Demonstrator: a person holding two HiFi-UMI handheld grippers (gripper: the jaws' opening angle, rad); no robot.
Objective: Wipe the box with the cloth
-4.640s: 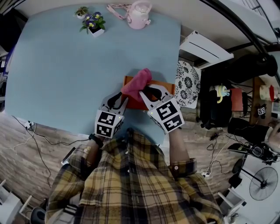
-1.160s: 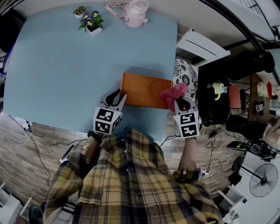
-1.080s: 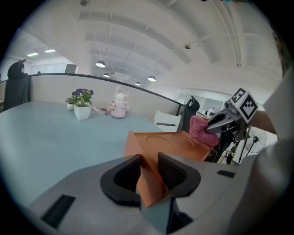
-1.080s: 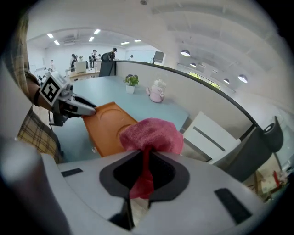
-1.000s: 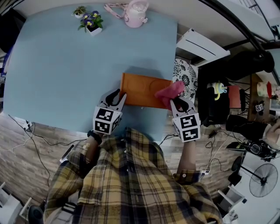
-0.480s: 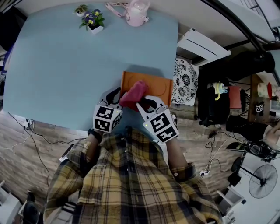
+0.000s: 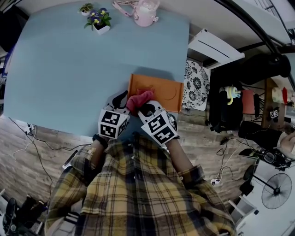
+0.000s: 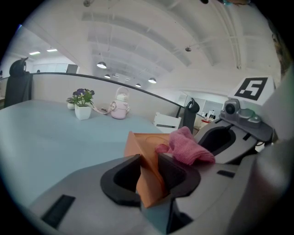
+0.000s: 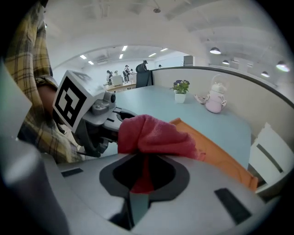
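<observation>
The flat orange box [image 7: 159, 88] lies at the near edge of the light blue table [image 7: 60, 69]. My left gripper [image 7: 123, 101] is shut on the box's near left corner [image 8: 148, 181], with the orange edge standing between its jaws. My right gripper [image 7: 146, 107] is shut on a bunched pink cloth [image 7: 138, 98], which rests on the left end of the box right beside the left gripper. In the right gripper view the cloth [image 9: 151, 134] bulges over the jaws and the box [image 9: 220, 158] runs off to the right.
A small flower pot [image 7: 97, 22] and a pink teapot [image 7: 146, 10] stand at the table's far edge. A white chair with a patterned cushion [image 7: 196, 85] is beside the table's right edge. Bags and cables lie on the floor to the right.
My right gripper has carried the cloth leftward across the box, from its right end to its left end, next to the left gripper. The left gripper has kept still.
</observation>
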